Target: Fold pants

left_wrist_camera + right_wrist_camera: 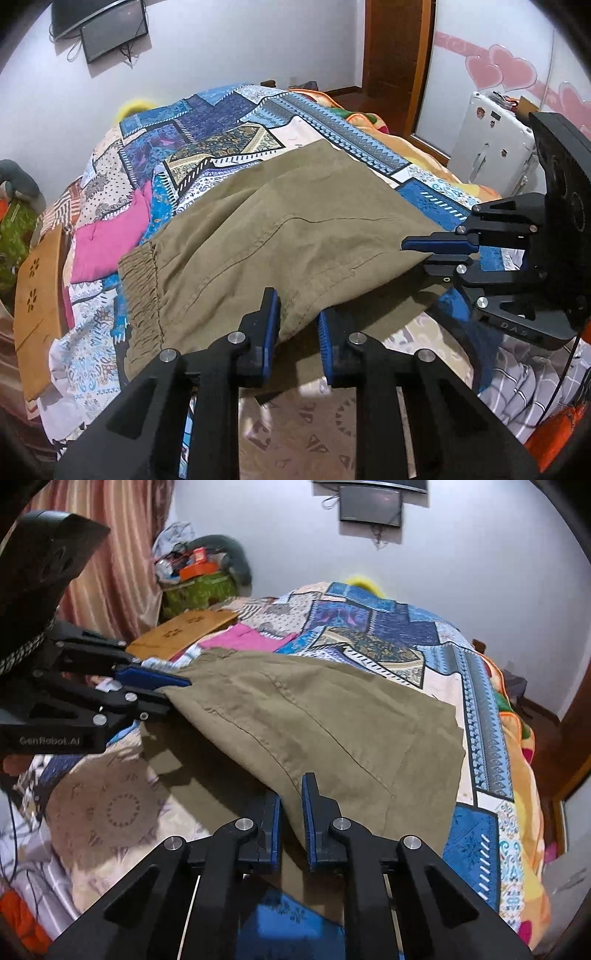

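My khaki pants (pixel 280 229), creased, elastic waistband at nine o'clock, lifted off the patchwork bedspread (pixel 207 133). Left gripper (pixel 295 325) and right gripper (pixel 291 808) both pinch the hem; "GenRobot.AI" reads on the left body

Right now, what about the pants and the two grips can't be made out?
- Left wrist view: near edge of the pants hidden behind the left gripper.
- Right wrist view: pants fabric under the right gripper is covered by its fingers.
- Both views: underside of the lifted fabric unseen.
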